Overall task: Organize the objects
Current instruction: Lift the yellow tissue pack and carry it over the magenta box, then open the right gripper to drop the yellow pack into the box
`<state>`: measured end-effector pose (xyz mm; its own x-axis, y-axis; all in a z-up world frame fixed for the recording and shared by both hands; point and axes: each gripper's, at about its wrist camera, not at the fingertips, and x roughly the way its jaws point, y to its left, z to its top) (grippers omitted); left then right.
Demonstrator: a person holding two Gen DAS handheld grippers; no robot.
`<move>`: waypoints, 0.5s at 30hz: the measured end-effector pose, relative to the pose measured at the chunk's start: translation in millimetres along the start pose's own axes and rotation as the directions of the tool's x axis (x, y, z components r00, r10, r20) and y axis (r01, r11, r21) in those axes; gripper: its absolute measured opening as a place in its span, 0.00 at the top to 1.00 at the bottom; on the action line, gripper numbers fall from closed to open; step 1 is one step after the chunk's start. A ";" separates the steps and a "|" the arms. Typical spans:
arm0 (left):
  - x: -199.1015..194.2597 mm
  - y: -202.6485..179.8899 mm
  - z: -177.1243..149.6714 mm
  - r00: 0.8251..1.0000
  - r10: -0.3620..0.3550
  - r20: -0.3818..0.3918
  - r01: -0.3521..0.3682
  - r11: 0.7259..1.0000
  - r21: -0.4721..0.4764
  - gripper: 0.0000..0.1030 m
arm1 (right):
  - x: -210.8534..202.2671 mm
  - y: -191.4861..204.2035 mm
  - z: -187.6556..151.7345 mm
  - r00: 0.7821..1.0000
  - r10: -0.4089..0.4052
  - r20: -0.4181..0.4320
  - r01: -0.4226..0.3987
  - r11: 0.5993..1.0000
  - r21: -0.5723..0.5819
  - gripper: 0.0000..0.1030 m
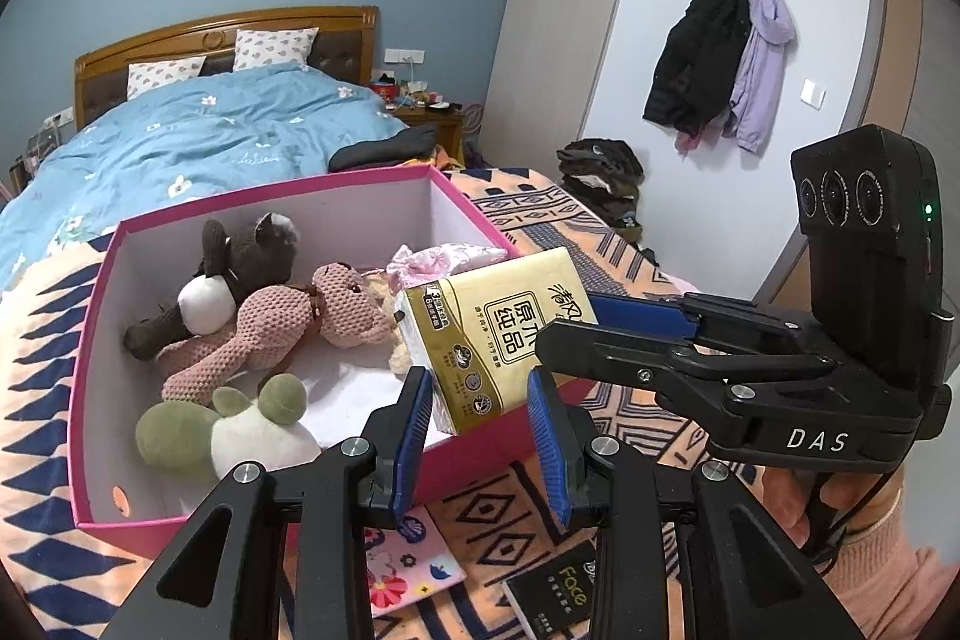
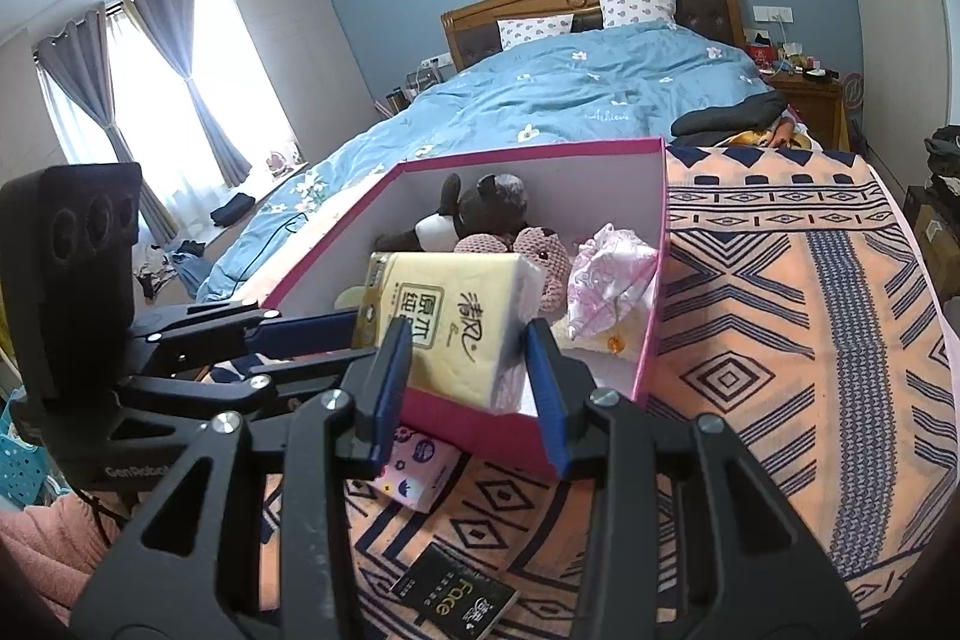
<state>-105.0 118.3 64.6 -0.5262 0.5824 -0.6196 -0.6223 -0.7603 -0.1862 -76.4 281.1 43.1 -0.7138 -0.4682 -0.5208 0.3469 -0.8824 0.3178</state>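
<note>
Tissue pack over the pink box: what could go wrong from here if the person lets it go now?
1. The tissue pack hangs tilted over the near wall of the pink box. If released here, it may hit the rim and fall outside.
2. Both the left gripper and the right gripper seem to clamp it. Uneven release may twist or crumple the soft pack.

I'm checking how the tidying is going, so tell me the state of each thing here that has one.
pink box: open, no lid on, soft toys inside.
tissue pack: held up over the box's near edge.
left gripper: shut on the tissue pack.
right gripper: shut on the tissue pack.
flowered pack: lying on the blanket, outside the box.
black packet: lying on the blanket, outside the box.
</note>
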 end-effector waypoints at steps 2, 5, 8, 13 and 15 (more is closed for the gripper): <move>3.0 -0.3 -0.2 1.000 0.010 -0.003 -0.010 1.000 0.007 0.69 | 3.6 -2.0 -0.2 1.000 -0.005 -0.005 0.005 1.000 0.003 0.59; 8.2 2.0 -0.4 1.000 0.010 -0.014 -0.010 1.000 0.001 0.69 | 8.0 -5.2 -1.1 1.000 -0.008 -0.012 0.008 1.000 0.012 0.59; 12.8 3.7 -1.0 1.000 0.012 -0.024 -0.012 1.000 -0.003 0.69 | 12.3 -8.2 -1.7 1.000 -0.012 -0.022 0.012 1.000 0.018 0.59; 18.4 5.8 -1.4 0.999 0.012 -0.035 -0.013 1.000 -0.009 0.69 | 17.6 -12.2 -2.2 0.999 -0.021 -0.035 0.021 1.000 0.021 0.59; 20.6 6.6 -1.6 0.999 0.014 -0.042 -0.014 1.000 -0.013 0.69 | 19.4 -13.3 -2.5 0.999 -0.023 -0.041 0.023 0.999 0.022 0.59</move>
<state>-119.1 124.9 49.4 -0.5099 0.5592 -0.6537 -0.6073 -0.7722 -0.1868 -93.3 283.6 26.8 -0.6962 -0.4496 -0.5596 0.3164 -0.8919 0.3230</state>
